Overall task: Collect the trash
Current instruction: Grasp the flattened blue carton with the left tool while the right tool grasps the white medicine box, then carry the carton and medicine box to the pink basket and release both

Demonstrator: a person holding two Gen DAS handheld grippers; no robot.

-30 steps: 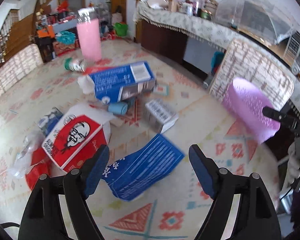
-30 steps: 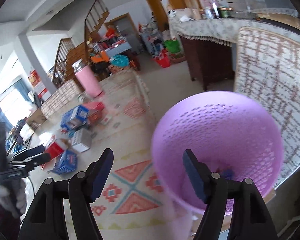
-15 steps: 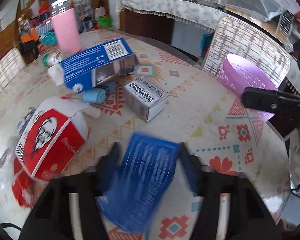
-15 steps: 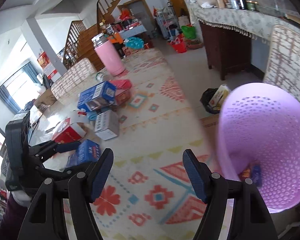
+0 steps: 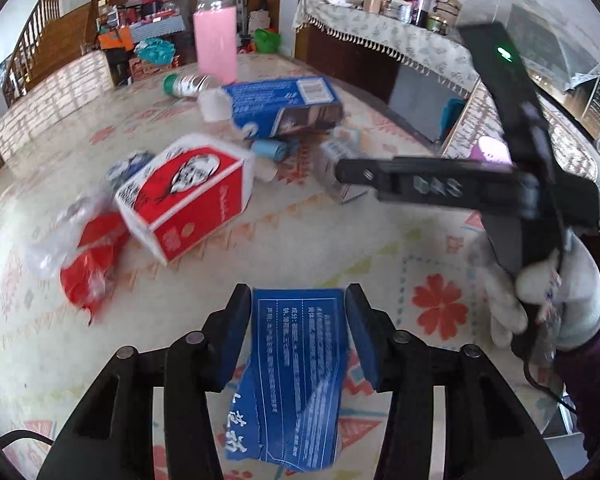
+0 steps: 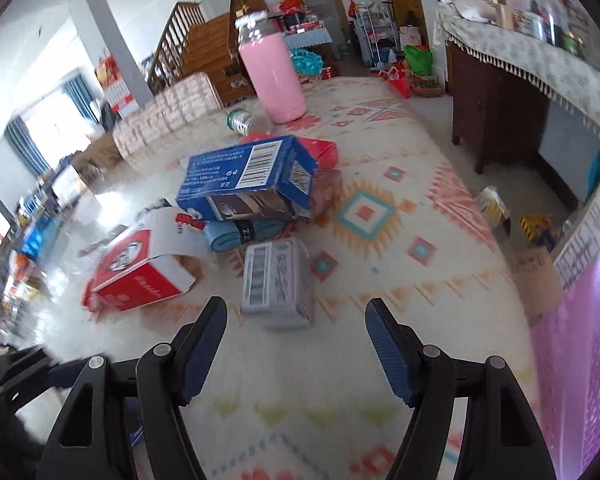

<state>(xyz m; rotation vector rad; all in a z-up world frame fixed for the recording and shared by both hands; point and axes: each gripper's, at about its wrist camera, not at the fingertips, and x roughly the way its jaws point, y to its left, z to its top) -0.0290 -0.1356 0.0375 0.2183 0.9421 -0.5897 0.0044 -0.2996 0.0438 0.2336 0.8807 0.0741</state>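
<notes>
My left gripper (image 5: pixel 298 300) has a flattened blue carton (image 5: pixel 296 360) between its pads, which touch both edges while the jaws are opening slightly. My right gripper (image 6: pixel 296 305) stands open with nothing in it, just above a grey barcode box (image 6: pixel 276 284). Beyond that box lie a blue roll (image 6: pixel 236 234), a large blue carton (image 6: pixel 248 176) and a red-and-white chicken box (image 6: pixel 140 276). The purple basket (image 6: pixel 580 340) shows at the right edge of the right wrist view. In the left wrist view a white-gloved hand (image 5: pixel 548 300) holds the right gripper's body across the basket.
A tall pink flask (image 5: pixel 216 44) stands at the table's far side beside a fallen plastic bottle (image 5: pixel 188 84). A crumpled clear-and-red bag (image 5: pixel 84 256) lies left of the chicken box. Woven chair backs (image 5: pixel 56 96) ring the patterned tablecloth (image 6: pixel 364 212). A sideboard stands at the right.
My left gripper closed around the blue carton and drew it near. My right gripper swung left, away from the purple basket, to over the trash pile.
</notes>
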